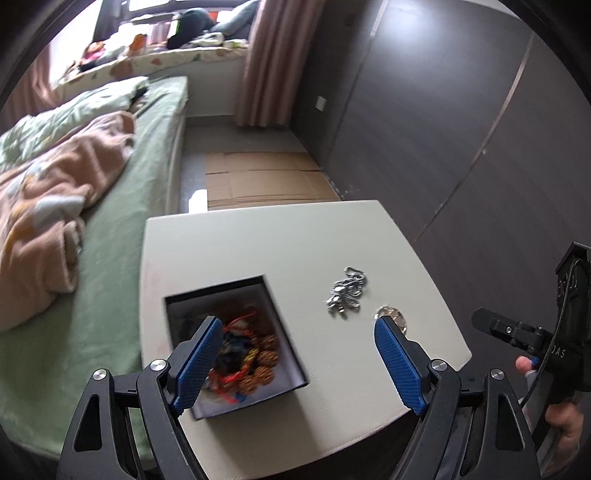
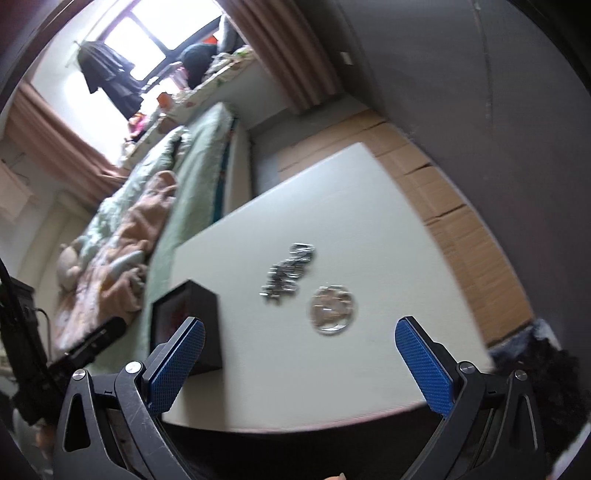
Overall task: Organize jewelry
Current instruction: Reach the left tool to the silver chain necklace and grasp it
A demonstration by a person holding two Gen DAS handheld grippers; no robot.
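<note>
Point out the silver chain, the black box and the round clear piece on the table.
silver chain [image 1: 345, 295], left wrist view, middle of the heap.
black box [image 1: 275, 317], left wrist view, right wall.
round clear piece [image 2: 333, 309], right wrist view, its centre.

Green bed [image 1: 110, 229] beside white table [image 1: 258, 243], dark wardrobe [image 1: 443, 110], bright window [image 2: 144, 33]

Open black rectangular box [image 1: 236, 343] is sitting on white tabletop [image 1: 258, 243], holding brown beads and red cords. Silver chain heap [image 1: 345, 293] is lying right of box; clear round bangle [image 2: 332, 308] lying just beyond chain.
</note>
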